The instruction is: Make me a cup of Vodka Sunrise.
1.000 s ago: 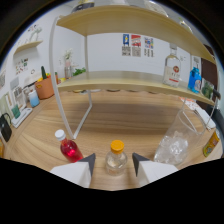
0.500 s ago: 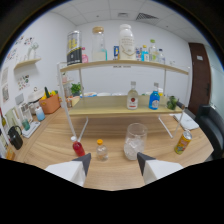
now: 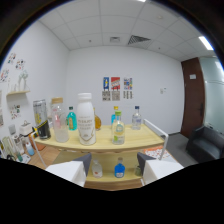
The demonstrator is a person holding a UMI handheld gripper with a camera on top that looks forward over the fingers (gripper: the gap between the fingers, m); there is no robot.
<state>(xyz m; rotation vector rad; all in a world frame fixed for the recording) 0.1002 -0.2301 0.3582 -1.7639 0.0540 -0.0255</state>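
Bottles for the drink stand on the upper shelf (image 3: pixel 125 146), beyond the gripper (image 3: pixel 114 167), a large white bottle (image 3: pixel 86 119) foremost. Fingers stand apart, holding nothing. View has risen from the tabletop, where a glass stood, to shelf height; judged: an ingredient is being sought, pouring not begun.

My gripper (image 3: pixel 114 170) shows two pale, wedge-shaped fingers (image 3: pixel 67 171) with dark inner faces, rising from a black housing below.
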